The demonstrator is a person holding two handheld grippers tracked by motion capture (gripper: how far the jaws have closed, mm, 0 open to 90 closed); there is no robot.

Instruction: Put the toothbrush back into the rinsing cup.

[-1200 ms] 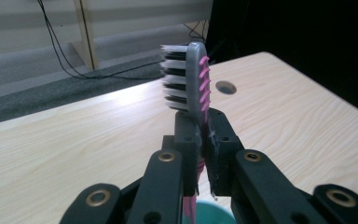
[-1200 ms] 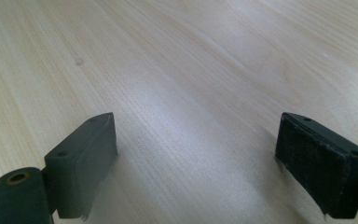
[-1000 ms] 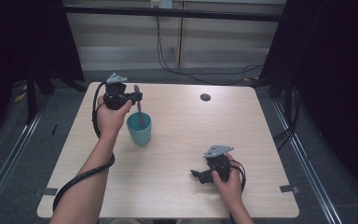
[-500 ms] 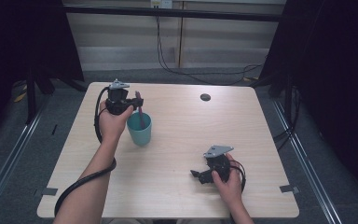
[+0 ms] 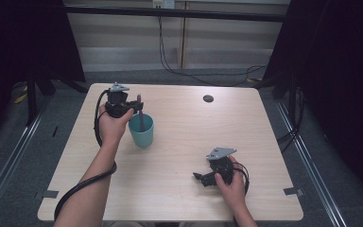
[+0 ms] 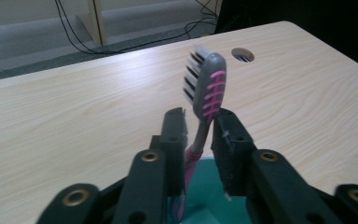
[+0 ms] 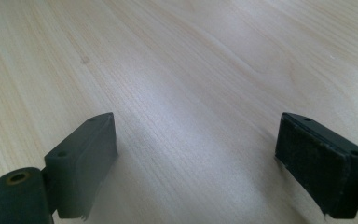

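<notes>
A: Item: toothbrush (image 6: 204, 93), standing in the cup (image 5: 141, 131), left-centre of the counter (image 5: 179, 184). Status?

B: Delivered. Left gripper (image 6: 200, 123) jaws have just been opening, toothbrush between them, loose. Withdrawal remains.

A: Right gripper (image 5: 199, 177)?

B: Jaws wide, empty, near right. Open room all around; edges distant.

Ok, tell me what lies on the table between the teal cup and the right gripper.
Nothing: in the high view the wood of the table is bare between the teal cup, which holds the toothbrush, and the right gripper.
</notes>
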